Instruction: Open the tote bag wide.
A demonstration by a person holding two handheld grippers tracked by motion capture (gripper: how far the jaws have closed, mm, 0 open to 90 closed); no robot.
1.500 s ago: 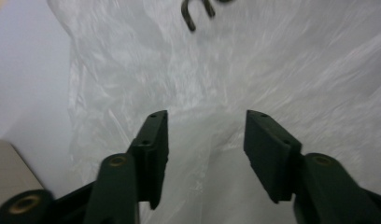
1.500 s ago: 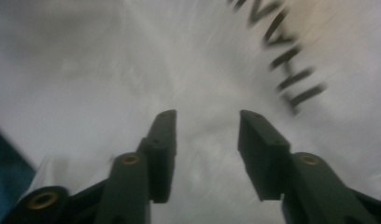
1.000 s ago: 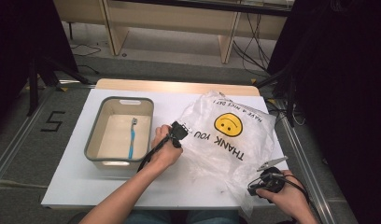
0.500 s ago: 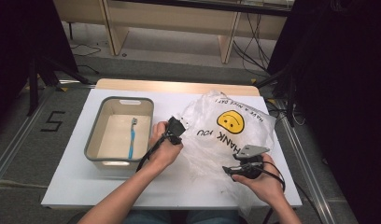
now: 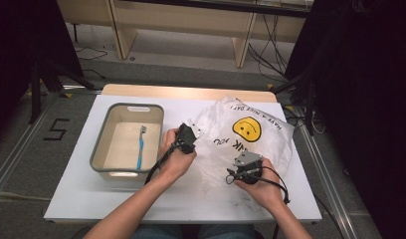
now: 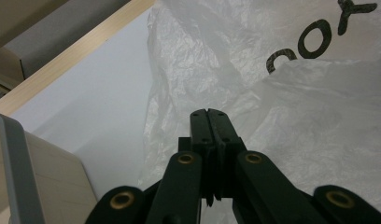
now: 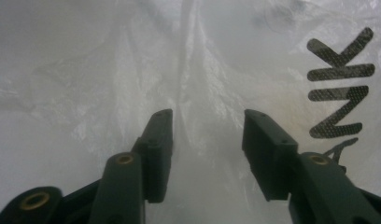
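Observation:
A thin white plastic bag (image 5: 273,149) with a yellow smiley and black lettering lies crumpled on the right half of the white table (image 5: 201,194). At the bag's left edge, my left gripper (image 5: 191,127) is shut on a lifted fold of the film; in the left gripper view its jaws (image 6: 209,113) are pressed together against the bag (image 6: 291,121). Over the bag's front part, my right gripper (image 5: 231,175) is open. In the right gripper view its jaws (image 7: 207,114) stand apart on either side of a raised crease in the bag (image 7: 86,70).
A grey-rimmed tub (image 5: 98,152) sits on the left of the table with a blue toothbrush (image 5: 140,147) lying inside. Its corner (image 6: 11,154) appears in the left gripper view. The table's wooden far edge (image 5: 186,92) runs behind the bag.
My right gripper has moved left and forward from the table's front right corner onto the bag. The left gripper has stayed at the bag's left edge.

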